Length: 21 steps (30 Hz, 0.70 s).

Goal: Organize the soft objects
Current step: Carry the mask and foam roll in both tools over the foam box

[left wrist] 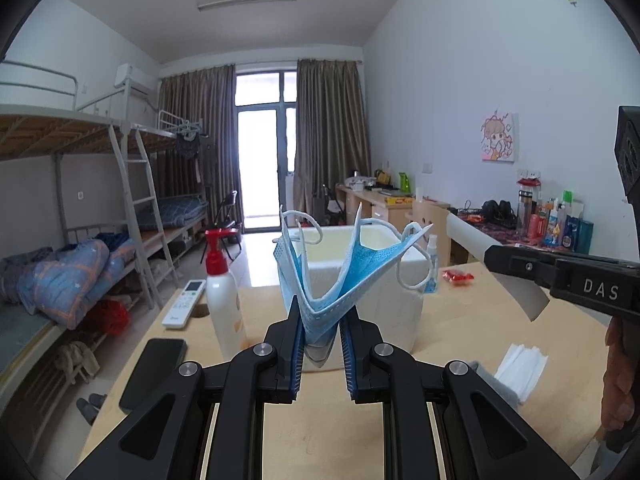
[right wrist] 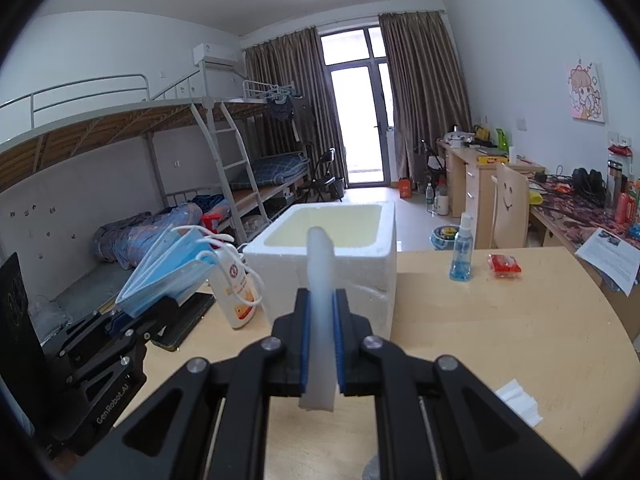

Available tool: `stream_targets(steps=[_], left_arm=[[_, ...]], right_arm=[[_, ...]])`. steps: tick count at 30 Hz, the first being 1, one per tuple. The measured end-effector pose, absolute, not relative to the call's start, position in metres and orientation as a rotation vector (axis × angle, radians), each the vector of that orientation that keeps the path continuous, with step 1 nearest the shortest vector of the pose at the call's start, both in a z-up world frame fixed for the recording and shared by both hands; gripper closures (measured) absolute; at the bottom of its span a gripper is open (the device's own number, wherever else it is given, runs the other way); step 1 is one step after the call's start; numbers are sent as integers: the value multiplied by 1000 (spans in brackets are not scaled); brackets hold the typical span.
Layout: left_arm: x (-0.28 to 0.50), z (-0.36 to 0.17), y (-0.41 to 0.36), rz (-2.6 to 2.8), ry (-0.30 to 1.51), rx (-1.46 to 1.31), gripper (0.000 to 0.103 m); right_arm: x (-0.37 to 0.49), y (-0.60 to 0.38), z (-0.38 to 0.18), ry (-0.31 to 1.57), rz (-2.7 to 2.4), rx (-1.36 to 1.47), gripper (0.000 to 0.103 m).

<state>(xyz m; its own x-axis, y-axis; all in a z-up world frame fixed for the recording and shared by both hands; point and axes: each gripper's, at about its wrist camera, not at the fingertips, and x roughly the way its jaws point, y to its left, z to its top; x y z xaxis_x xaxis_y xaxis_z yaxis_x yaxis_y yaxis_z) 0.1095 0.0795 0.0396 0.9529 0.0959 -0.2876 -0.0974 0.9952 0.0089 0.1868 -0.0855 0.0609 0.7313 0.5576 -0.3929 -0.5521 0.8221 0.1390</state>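
Observation:
A bunch of blue face masks [left wrist: 320, 276] stands folded in a V between the pads of my left gripper [left wrist: 320, 314], which is shut on it above the table. Right behind the masks is an open white foam box [left wrist: 400, 292]. In the right wrist view my right gripper [right wrist: 320, 300] is shut on a white soft strip [right wrist: 320, 264] that sticks up in front of the foam box [right wrist: 352, 268]. To its left, the left gripper [right wrist: 158, 306] holds the masks [right wrist: 172, 272] at about the same height. The right gripper [left wrist: 491, 258] and its strip [left wrist: 476, 236] show at the right of the left wrist view.
On the wooden table [right wrist: 500, 328] stand a lotion bottle with a red pump [left wrist: 224, 300], a remote control [left wrist: 184, 304], a black phone [left wrist: 154, 376], a blue spray bottle [right wrist: 460, 252] and a red packet [right wrist: 504, 266]. A white folded stack [left wrist: 520, 368] lies near right. Bunk beds line the left wall.

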Motion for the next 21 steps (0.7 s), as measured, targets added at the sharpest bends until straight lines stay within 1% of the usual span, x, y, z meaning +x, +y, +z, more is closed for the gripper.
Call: stream_targets(steps=[21], left_arm=[[154, 63, 94, 94, 318, -22, 85]], right_arm=[[231, -64, 86, 433, 607, -25, 90]])
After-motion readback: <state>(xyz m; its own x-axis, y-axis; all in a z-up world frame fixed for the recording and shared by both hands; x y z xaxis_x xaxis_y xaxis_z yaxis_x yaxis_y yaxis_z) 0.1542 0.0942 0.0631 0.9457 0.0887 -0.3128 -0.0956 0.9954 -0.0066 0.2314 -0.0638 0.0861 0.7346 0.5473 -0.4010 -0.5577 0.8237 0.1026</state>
